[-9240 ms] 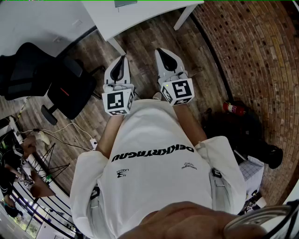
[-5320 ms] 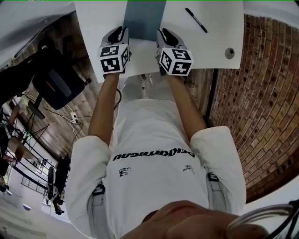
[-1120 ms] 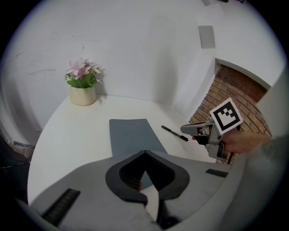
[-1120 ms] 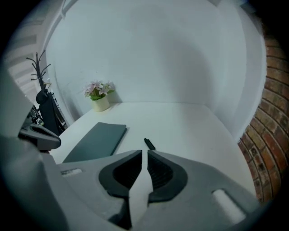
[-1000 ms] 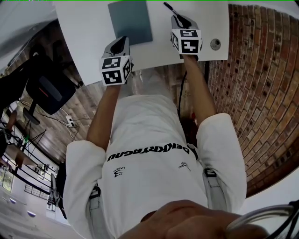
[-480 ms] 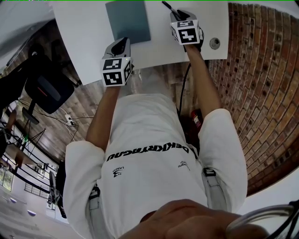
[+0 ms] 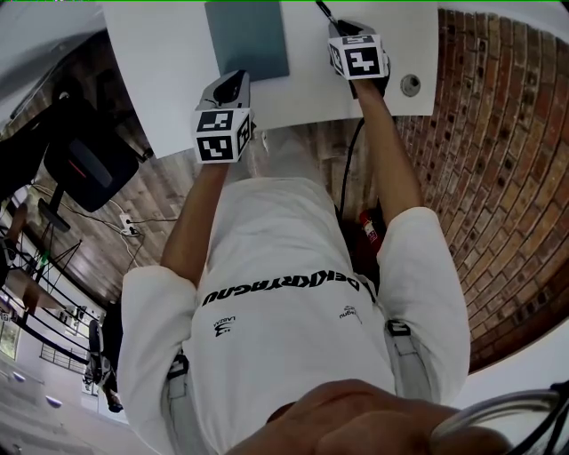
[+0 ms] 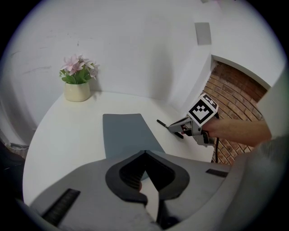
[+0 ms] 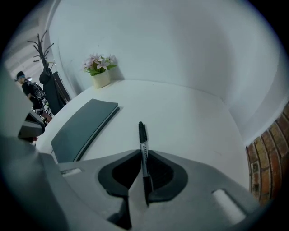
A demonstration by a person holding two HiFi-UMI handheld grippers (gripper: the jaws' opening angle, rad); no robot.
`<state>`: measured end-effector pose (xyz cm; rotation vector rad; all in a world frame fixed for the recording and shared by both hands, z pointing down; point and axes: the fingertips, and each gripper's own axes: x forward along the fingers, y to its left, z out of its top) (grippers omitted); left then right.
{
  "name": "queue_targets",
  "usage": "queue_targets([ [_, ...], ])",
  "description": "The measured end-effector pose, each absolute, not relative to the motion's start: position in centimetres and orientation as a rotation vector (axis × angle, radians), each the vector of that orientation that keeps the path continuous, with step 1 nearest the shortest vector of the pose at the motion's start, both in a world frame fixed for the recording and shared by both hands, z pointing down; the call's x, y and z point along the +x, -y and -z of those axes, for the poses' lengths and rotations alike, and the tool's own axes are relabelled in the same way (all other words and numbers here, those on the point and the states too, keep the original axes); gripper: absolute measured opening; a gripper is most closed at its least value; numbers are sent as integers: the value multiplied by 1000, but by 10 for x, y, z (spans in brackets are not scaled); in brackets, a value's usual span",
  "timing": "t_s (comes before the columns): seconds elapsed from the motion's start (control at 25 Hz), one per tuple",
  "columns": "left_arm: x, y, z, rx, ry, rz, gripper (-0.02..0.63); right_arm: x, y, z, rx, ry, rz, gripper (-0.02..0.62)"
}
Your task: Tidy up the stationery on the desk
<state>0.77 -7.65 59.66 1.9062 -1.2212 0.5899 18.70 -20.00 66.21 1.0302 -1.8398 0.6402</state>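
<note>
A black marker pen (image 9: 142, 144) lies lengthwise between the jaws of my right gripper (image 9: 144, 157), which is shut on it; its far end points out over the white desk (image 9: 189, 122). In the head view the right gripper (image 7: 343, 32) is at the desk's right part, with the pen's end (image 7: 322, 10) sticking out beyond it. A grey-blue notebook (image 7: 246, 37) lies flat to its left. My left gripper (image 7: 233, 86) hovers at the desk's near edge just in front of the notebook (image 8: 128, 134), shut and empty (image 8: 144, 155).
A small pot of pink flowers (image 8: 77, 84) stands at the back of the desk near the white wall. A round cable hole (image 7: 410, 84) sits at the desk's right edge, beside a brick wall (image 7: 498, 160). A black office chair (image 7: 84, 169) stands on the left.
The right gripper has moved farther out over the desk along the pen. The left gripper has stayed at the desk's near edge. Earlier the person stood away from the desk.
</note>
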Motion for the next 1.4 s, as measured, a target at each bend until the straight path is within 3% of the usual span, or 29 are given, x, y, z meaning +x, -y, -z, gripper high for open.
queue_targets([
  [0.56, -3, 69, -597, 1877, 1223, -559, -2, 149, 185, -662, 1045, 1903, -1221, 44],
  [1.4, -13, 63, -599, 1849, 1242, -531, -2, 101, 172, -660, 1088, 1971, -1526, 44],
])
